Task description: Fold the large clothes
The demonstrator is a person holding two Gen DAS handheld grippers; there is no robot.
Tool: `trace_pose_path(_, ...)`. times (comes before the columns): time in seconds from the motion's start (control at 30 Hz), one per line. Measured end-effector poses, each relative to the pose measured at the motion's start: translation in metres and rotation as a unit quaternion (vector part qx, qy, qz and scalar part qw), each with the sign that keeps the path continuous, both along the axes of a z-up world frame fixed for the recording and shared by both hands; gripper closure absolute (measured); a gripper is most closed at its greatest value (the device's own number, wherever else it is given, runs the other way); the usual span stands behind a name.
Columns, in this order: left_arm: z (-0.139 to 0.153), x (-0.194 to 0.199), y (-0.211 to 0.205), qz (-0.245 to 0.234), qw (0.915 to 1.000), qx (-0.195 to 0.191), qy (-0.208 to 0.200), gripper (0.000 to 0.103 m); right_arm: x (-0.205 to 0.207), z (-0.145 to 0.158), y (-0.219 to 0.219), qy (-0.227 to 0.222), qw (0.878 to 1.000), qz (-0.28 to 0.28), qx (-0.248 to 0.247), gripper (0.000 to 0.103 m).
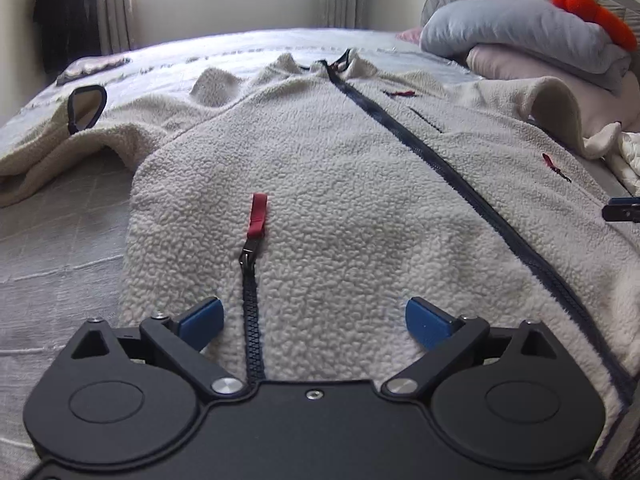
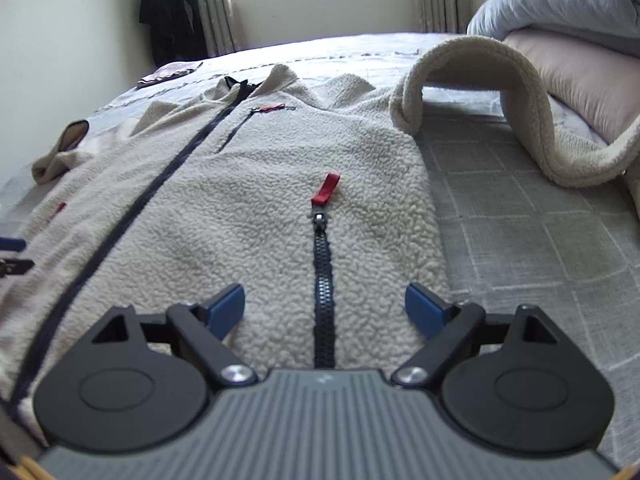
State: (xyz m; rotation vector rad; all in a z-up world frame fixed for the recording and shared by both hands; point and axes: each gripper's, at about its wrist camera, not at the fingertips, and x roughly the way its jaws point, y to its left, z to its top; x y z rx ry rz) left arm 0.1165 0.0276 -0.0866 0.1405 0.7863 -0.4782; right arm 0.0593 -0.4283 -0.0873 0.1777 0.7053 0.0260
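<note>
A cream fleece jacket (image 1: 340, 168) lies front up on the bed, its dark main zipper (image 1: 432, 148) closed. My left gripper (image 1: 314, 320) hovers open over the hem on the jacket's left side, above a pocket zipper with a red pull tab (image 1: 257, 216). My right gripper (image 2: 324, 308) stands open over the other side of the hem, astride that side's pocket zipper and red tab (image 2: 326, 190). Nothing sits between either pair of blue pads. One sleeve (image 1: 52, 148) trails left, its dark cuff (image 1: 86, 106) showing. The other sleeve (image 2: 500, 92) arches up beside the pillows.
The bed has a grey checked cover (image 2: 532, 240). Stacked grey and pink pillows (image 1: 520, 40) sit at the head, with an orange plush thing (image 1: 592, 16) on top. A small patterned item (image 2: 168, 74) lies at the far edge. Dark clothing (image 2: 172, 12) hangs by the curtained window.
</note>
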Motion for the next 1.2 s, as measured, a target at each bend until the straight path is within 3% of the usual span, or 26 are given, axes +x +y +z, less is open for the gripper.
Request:
trace_pose_path(0.1, 0.013, 0.012, -0.01, 0.015, 0.9991, -0.017, 0.037, 0.003, -0.005, 0.024, -0.025, 0.002, 0.999, -0.043, 0.02, 0.005)
trace_pose_path(0.2, 0.028, 0.025, -0.026, 0.02, 0.9975, -0.045, 0.05, 0.002, -0.012, 0.054, -0.067, -0.009, 0.994, -0.102, 0.028, 0.005)
trace_pose_path(0.37, 0.046, 0.043, -0.068, 0.01, 0.9981, -0.05, 0.034, 0.002, -0.016, 0.09, -0.147, -0.025, 0.977, -0.209, 0.02, 0.005)
trace_pose_path(0.5, 0.052, 0.059, -0.109, -0.015, 0.9983, -0.05, 0.026, 0.002, 0.006, 0.09, -0.204, -0.038, 0.966, -0.252, 0.05, 0.007)
trace_pose_path(0.57, 0.052, 0.069, -0.134, -0.023, 0.9985, -0.046, 0.019, 0.002, 0.026, 0.08, -0.228, -0.025, 0.957, -0.282, 0.061, 0.015)
trace_pose_path(0.67, 0.051, 0.089, -0.172, -0.035, 0.9983, -0.045, 0.017, 0.002, 0.059, 0.055, -0.253, -0.005, 0.946, -0.32, 0.059, 0.043)
trace_pose_path(0.73, 0.05, 0.105, -0.201, -0.043, 0.998, -0.044, 0.011, 0.004, 0.07, 0.046, -0.26, -0.01, 0.941, -0.336, 0.043, 0.093)
trace_pose_path(0.8, 0.049, 0.123, -0.229, -0.047, 0.9979, -0.044, 0.004, 0.005, 0.074, 0.052, -0.266, -0.026, 0.941, -0.336, 0.026, 0.093)
trace_pose_path(0.83, 0.049, 0.131, -0.244, -0.05, 0.9977, -0.047, -0.001, 0.009, 0.073, 0.062, -0.269, -0.045, 0.942, -0.331, 0.019, 0.094)
trace_pose_path(0.93, 0.047, 0.16, -0.288, -0.053, 0.997, -0.053, -0.018, 0.032, 0.065, 0.104, -0.286, -0.112, 0.939, -0.325, -0.021, 0.095)
trace_pose_path(1.0, 0.04, 0.181, -0.316, -0.054, 0.9958, -0.073, -0.013, 0.058, 0.058, 0.133, -0.298, -0.156, 0.932, -0.325, -0.039, 0.095)
trace_pose_path(1.1, 0.026, 0.207, -0.359, -0.063, 0.989, -0.129, 0.036, 0.072, 0.053, 0.166, -0.316, -0.199, 0.923, -0.325, -0.052, 0.095)
trace_pose_path(1.17, 0.014, 0.212, -0.39, -0.084, 0.9819, -0.157, 0.066, 0.077, 0.056, 0.178, -0.326, -0.209, 0.92, -0.325, -0.065, 0.095)
trace_pose_path(1.2, 0.008, 0.211, -0.408, -0.095, 0.9789, -0.163, 0.078, 0.085, 0.061, 0.178, -0.331, -0.209, 0.92, -0.325, -0.069, 0.095)
